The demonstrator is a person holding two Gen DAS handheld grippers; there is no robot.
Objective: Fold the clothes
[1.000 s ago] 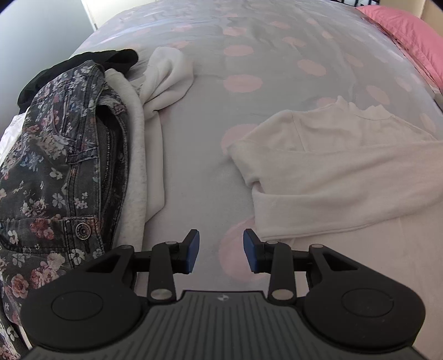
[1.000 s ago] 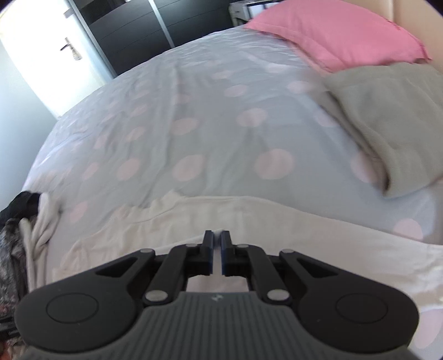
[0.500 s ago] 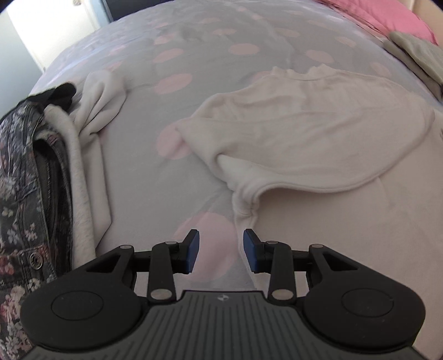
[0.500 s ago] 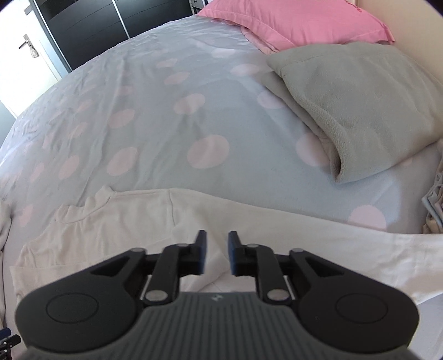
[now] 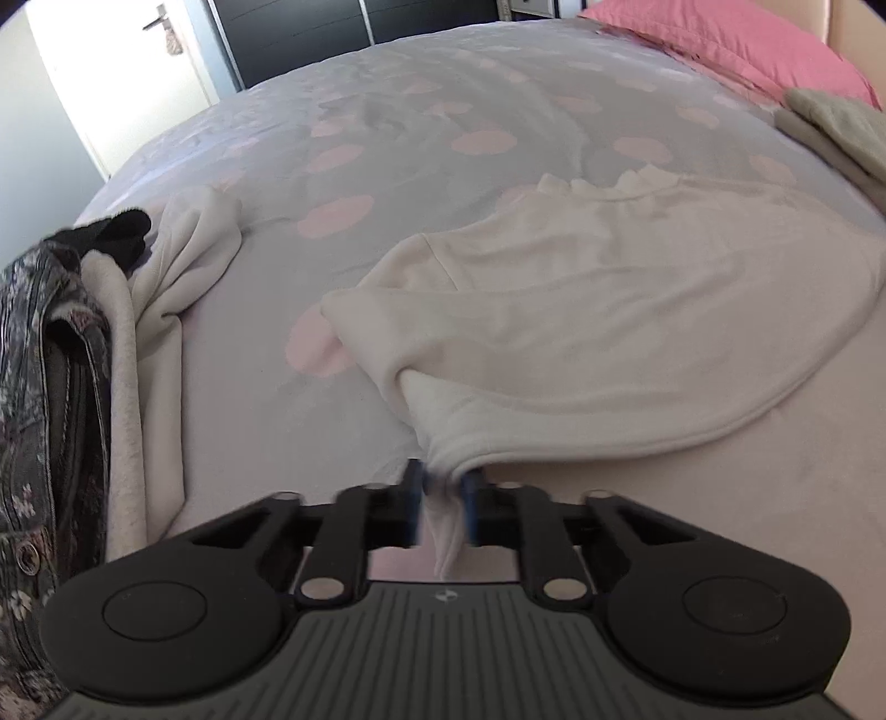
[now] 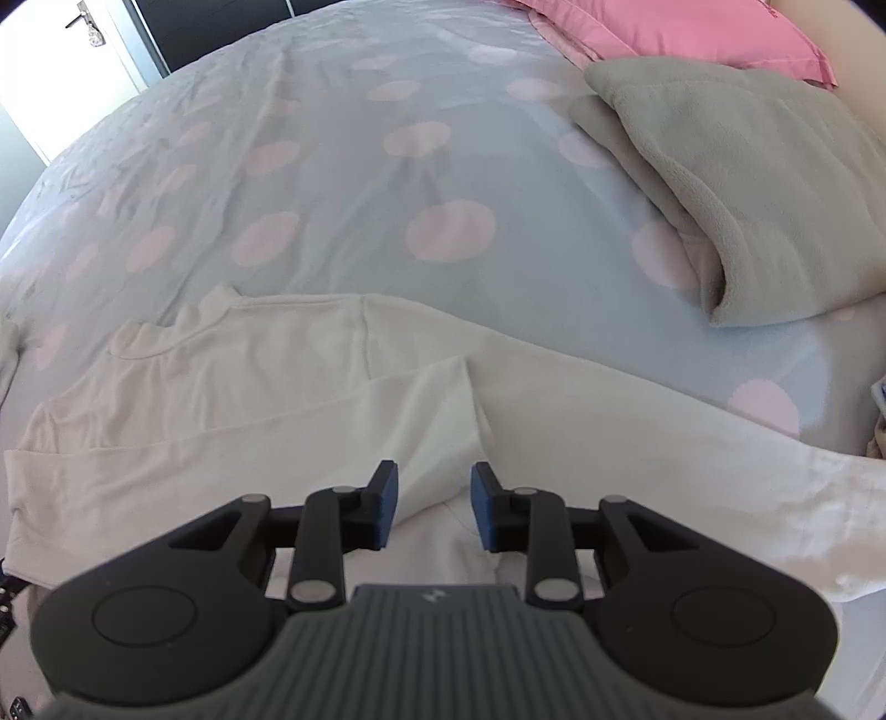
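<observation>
A cream long-sleeved sweater [image 5: 609,310] lies spread on the dotted bed sheet [image 5: 443,111]. In the left wrist view my left gripper [image 5: 443,501] is at its near corner. The jaws are closing, and a bunched bit of the sweater's hem is pinched between the blue pads. In the right wrist view the same sweater [image 6: 221,399] has one sleeve folded across its body and the other running off to the right. My right gripper [image 6: 433,507] hangs low over the folded sleeve. Its jaws are opening, and the cloth lies under the gap without the pads pressing it.
A heap of clothes sits at the bed's left edge: floral jeans [image 5: 39,387], a white garment [image 5: 183,266] and a black one [image 5: 119,232]. A folded grey blanket [image 6: 747,183] and a pink pillow [image 6: 664,27] lie at the far right.
My left gripper came down to the sweater's near corner and closed on the hem. My right gripper sank toward the sweater, and its jaws went from shut to apart.
</observation>
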